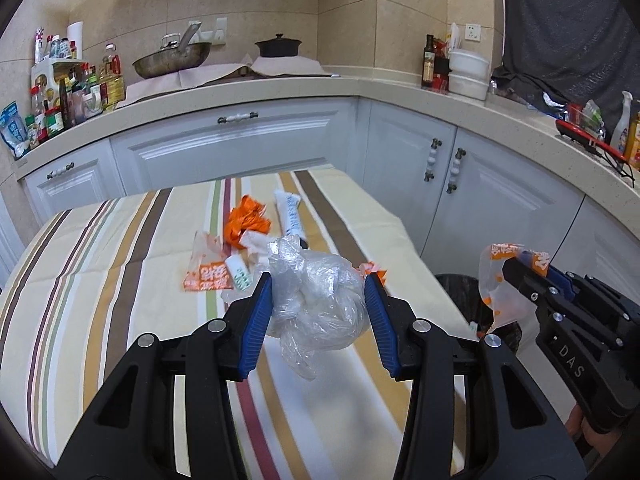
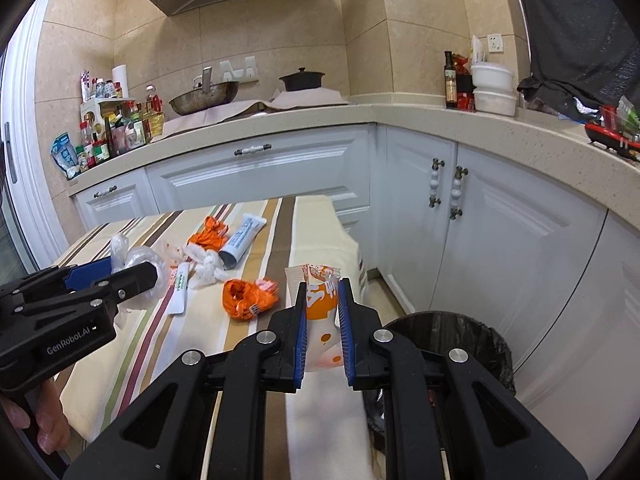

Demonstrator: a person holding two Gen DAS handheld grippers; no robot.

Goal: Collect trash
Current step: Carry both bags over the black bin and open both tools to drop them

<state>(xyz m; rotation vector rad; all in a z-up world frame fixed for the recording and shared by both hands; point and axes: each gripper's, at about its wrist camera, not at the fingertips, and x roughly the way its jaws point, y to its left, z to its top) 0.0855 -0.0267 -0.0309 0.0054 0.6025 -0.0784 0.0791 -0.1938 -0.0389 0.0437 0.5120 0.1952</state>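
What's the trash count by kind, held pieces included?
Clear plastic bag: 1, in left tool
Crumpled orange wrappers: 2
Orange-and-white packets: 2, one loose, one in right tool
White-blue tube: 1
White-green sachet: 1
White crumpled wad: 1
Total: 8

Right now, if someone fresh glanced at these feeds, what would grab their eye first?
Probably the two loaded grippers: the left gripper clamps a crumpled clear plastic bag above the striped table, while the right gripper pinches an orange-and-white wrapper near the table's edge. Next, the black-lined trash bin on the floor to the right, and orange scraps littering the cloth.
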